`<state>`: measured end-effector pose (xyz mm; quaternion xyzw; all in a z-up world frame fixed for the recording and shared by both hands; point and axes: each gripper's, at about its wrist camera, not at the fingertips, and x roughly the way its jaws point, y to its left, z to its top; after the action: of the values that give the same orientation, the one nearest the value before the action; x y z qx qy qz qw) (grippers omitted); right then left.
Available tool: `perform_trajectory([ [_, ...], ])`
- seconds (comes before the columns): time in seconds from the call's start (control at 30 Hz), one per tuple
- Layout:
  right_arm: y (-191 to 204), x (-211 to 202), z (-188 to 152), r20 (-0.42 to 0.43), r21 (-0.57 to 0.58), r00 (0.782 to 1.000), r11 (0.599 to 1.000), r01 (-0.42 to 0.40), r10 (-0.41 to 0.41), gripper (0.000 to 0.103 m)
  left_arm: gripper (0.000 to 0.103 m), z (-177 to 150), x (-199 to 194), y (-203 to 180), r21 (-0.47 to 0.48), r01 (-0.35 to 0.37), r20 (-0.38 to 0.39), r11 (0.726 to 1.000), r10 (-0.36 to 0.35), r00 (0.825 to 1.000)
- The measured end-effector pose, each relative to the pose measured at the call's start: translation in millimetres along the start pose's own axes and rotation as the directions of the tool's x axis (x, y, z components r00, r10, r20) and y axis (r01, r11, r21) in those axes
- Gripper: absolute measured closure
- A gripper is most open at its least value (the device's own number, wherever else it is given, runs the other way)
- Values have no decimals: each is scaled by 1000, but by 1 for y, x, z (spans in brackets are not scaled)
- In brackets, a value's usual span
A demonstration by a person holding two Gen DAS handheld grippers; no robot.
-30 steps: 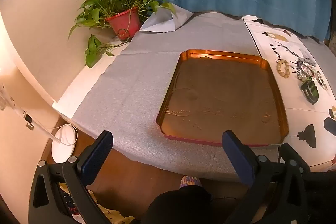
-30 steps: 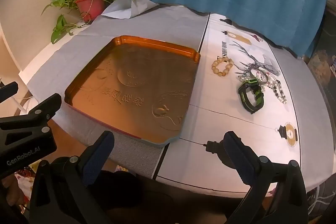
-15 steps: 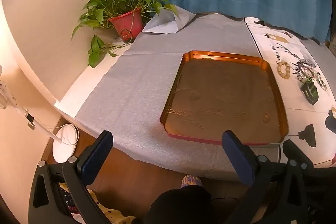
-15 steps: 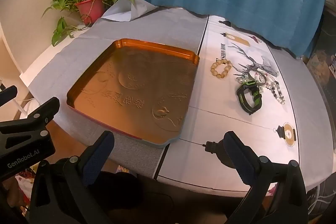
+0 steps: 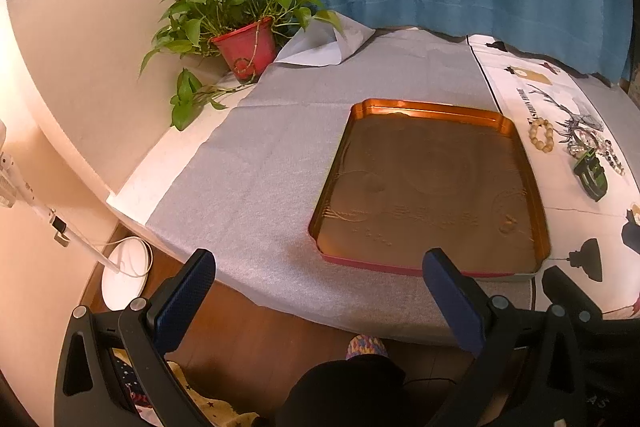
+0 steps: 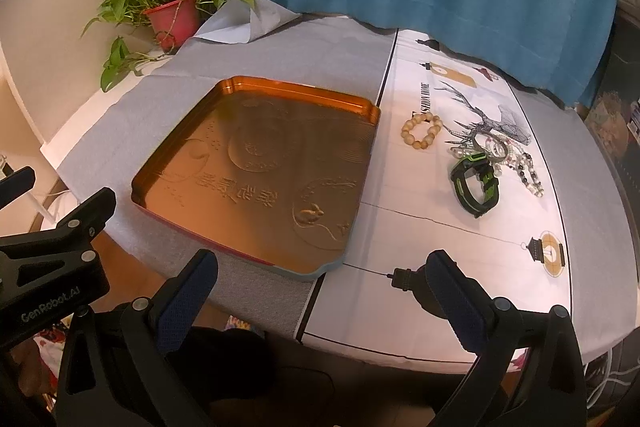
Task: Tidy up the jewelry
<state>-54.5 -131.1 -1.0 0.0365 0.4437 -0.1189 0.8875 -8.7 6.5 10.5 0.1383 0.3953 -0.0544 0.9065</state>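
A: Why is the table laid out this way?

B: Grey cloth on the left, printed cloth on the right. The tray straddles the seam between them, probably so pieces need only a short carry.

A: Anything in the tray?

B: Nothing. Only embossed patterns on its floor.

A: And the jewelry?

B: All on the printed cloth, well apart from both grippers. A bead bracelet lies just beside the tray's far corner. Farther right, a green-and-black watch touches a tangle of clear and dark beads.

A: The grippers?

B: The left gripper and right gripper hover off the near edge, jaws spread wide, holding nothing. I'd judge sorting hasn't begun.
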Motion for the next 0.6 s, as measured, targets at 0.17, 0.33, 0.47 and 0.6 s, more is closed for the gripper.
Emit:
perform_trajectory([
  [0.17,1,-2,0,6,1,1000,1000,-2,2,0,0,0,0,3,-5,1,0,1000,-1,1000],
  [0.33,1,-3,0,6,1,1000,1000,-4,4,0,0,0,0,5,-6,0,0,1000,0,1000],
  [0.47,2,-4,1,8,3,1000,1000,-6,6,0,0,0,1,7,-8,-4,-1,1000,4,1000],
  [0.6,2,-6,1,9,9,1000,1000,-6,6,0,0,-1,1,11,-16,-10,-4,1000,10,1000],
])
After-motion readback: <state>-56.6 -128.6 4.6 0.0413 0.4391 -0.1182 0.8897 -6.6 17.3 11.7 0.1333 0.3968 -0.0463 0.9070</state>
